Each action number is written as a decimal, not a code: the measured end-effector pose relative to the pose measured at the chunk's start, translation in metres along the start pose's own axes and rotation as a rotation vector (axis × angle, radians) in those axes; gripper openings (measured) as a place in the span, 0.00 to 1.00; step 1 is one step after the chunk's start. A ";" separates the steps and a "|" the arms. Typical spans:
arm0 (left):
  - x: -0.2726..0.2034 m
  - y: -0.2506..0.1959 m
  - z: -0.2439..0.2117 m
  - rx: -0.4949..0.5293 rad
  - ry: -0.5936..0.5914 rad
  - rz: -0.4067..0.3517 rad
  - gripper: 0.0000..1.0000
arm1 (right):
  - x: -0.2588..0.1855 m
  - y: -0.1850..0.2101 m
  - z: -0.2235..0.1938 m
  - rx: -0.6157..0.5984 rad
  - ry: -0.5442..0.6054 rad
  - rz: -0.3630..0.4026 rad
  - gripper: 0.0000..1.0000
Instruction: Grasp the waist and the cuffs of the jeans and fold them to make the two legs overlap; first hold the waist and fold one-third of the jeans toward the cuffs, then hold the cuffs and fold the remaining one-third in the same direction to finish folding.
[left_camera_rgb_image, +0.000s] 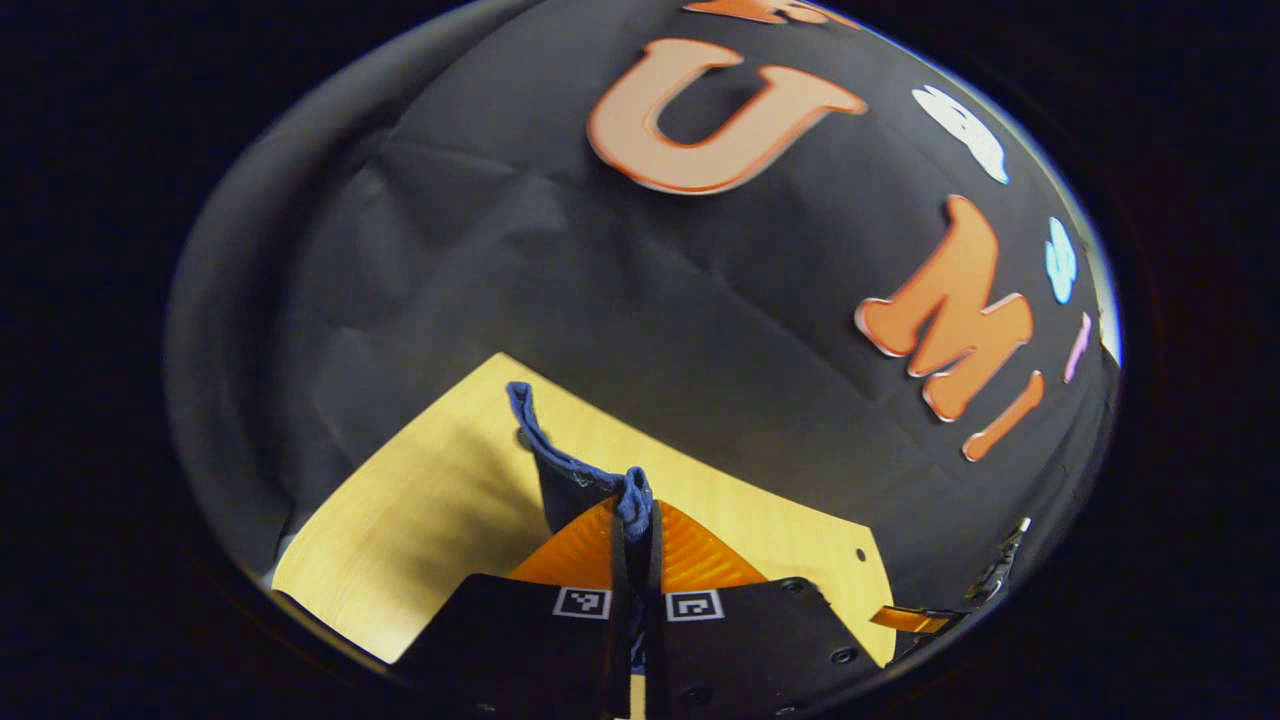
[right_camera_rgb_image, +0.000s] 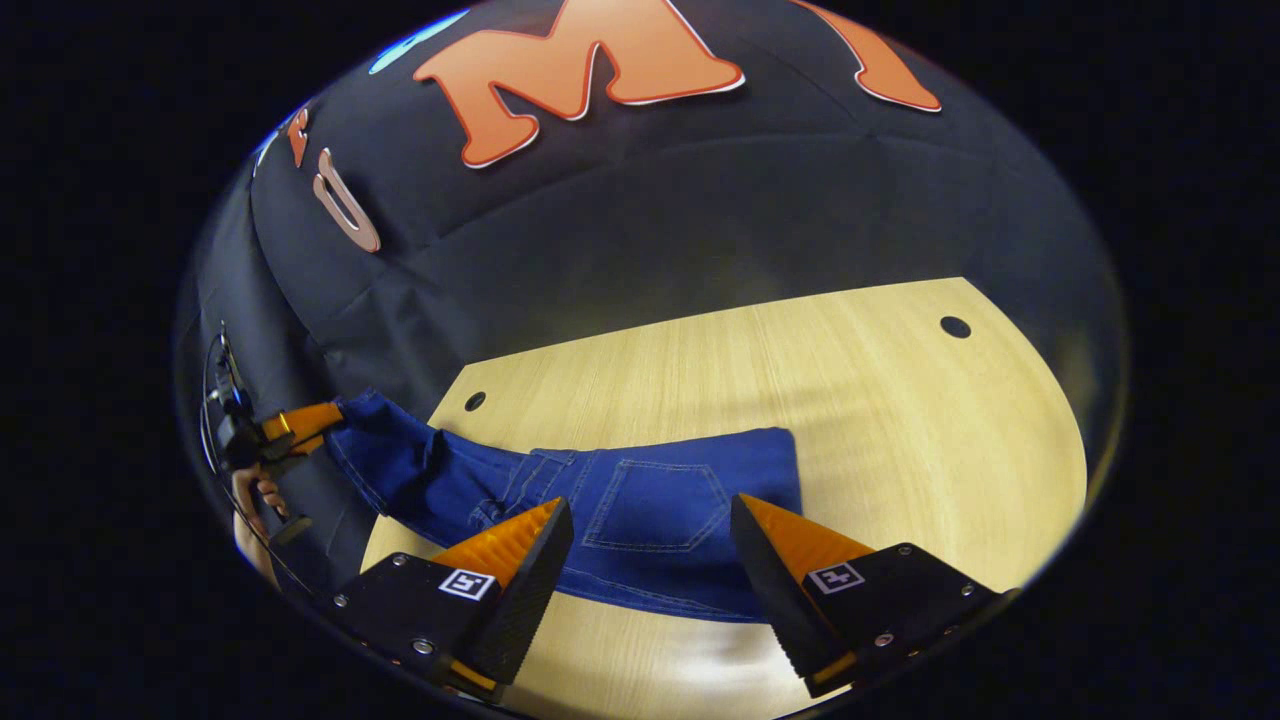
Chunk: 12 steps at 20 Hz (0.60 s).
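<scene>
Left hand-held gripper (left_camera_rgb_image: 632, 520): fingers pressed together on a bunched blue hem of the jeans (left_camera_rgb_image: 570, 470), the cloth raised off the bench (left_camera_rgb_image: 420, 530) (fold of fabric trails up and away from the tips).
Same gripper, from the right gripper view: seen far off (right_camera_rgb_image: 300, 425) past the bench's left edge, clamping the end of the trouser leg; a hand (right_camera_rgb_image: 255, 495) holds it below.
Right hand-held gripper (right_camera_rgb_image: 650, 530): fingers spread wide, nothing between them touching either finger; poised above the jeans (right_camera_rgb_image: 655, 500).
Jeans: lying on the bench (right_camera_rgb_image: 850, 400) toward its near left part, back pocket (right_camera_rgb_image: 655, 505) facing up, straight edge at the right; the leg runs left, lifting beyond the bench's left edge.
Bench: pale wood, round holes (right_camera_rgb_image: 955, 327) near the far corners.
Backdrop: black cloth wall (right_camera_rgb_image: 700, 200) behind the far edge.
</scene>
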<state>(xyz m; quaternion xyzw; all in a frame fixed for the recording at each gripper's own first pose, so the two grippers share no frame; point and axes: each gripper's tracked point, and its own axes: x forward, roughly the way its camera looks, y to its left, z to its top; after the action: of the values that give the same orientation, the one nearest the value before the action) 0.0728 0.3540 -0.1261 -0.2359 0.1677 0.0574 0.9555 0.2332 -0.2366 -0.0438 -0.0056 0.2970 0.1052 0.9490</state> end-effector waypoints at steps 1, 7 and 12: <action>-0.002 -0.028 0.004 0.029 -0.001 -0.030 0.06 | -0.006 -0.009 0.004 -0.001 -0.010 -0.001 0.98; 0.014 -0.182 -0.036 0.221 0.067 -0.144 0.06 | -0.044 -0.071 0.020 0.069 -0.075 -0.011 0.98; 0.077 -0.264 -0.150 0.338 0.193 -0.172 0.06 | -0.076 -0.122 0.009 0.101 -0.088 -0.050 0.98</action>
<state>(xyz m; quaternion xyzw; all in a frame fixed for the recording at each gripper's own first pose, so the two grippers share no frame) 0.1505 0.0530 -0.1635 -0.0899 0.2450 -0.0760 0.9623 0.2015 -0.3706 0.0001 0.0394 0.2596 0.0665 0.9626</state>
